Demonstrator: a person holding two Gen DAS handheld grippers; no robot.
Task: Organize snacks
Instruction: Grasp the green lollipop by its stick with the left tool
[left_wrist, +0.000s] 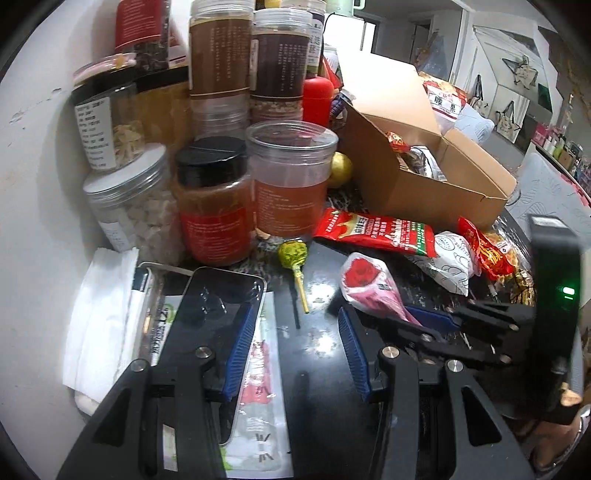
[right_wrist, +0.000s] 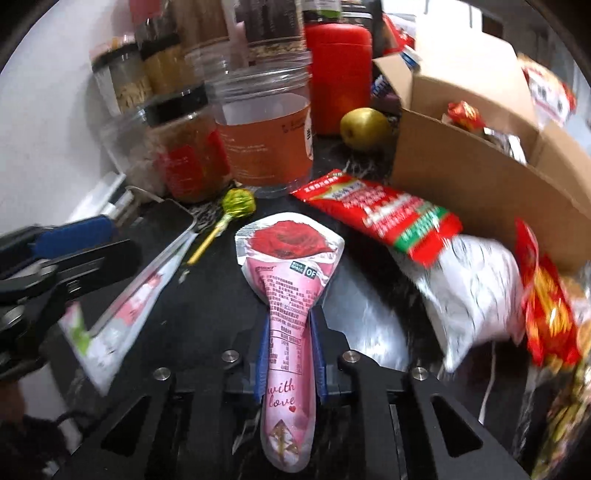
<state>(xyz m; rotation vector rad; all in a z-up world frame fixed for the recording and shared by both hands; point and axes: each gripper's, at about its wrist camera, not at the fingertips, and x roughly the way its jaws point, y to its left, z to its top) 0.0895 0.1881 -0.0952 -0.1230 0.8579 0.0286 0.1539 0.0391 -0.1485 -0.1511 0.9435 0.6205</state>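
Note:
My right gripper (right_wrist: 290, 332) is shut on the pink stem of a rose-shaped snack packet (right_wrist: 290, 273), held just above the dark table; the packet also shows in the left wrist view (left_wrist: 369, 288). My left gripper (left_wrist: 297, 332) is open and empty, low over the table, left of the packet. A green lollipop (left_wrist: 293, 254) lies just ahead of it, also in the right wrist view (right_wrist: 238, 203). An open cardboard box (left_wrist: 424, 177) with wrapped snacks inside stands at the right. A red snack bag (left_wrist: 376, 230), a white bag (left_wrist: 452, 264) and red candy wrappers (left_wrist: 487, 251) lie before it.
Several jars (left_wrist: 214, 206) crowd the back left by the wall. A phone (left_wrist: 218, 295) and a flat packet (left_wrist: 258, 387) lie under my left fingers, white tissues (left_wrist: 99, 314) beside them. A red bottle (right_wrist: 338, 74) and a yellow fruit (right_wrist: 364, 127) stand behind.

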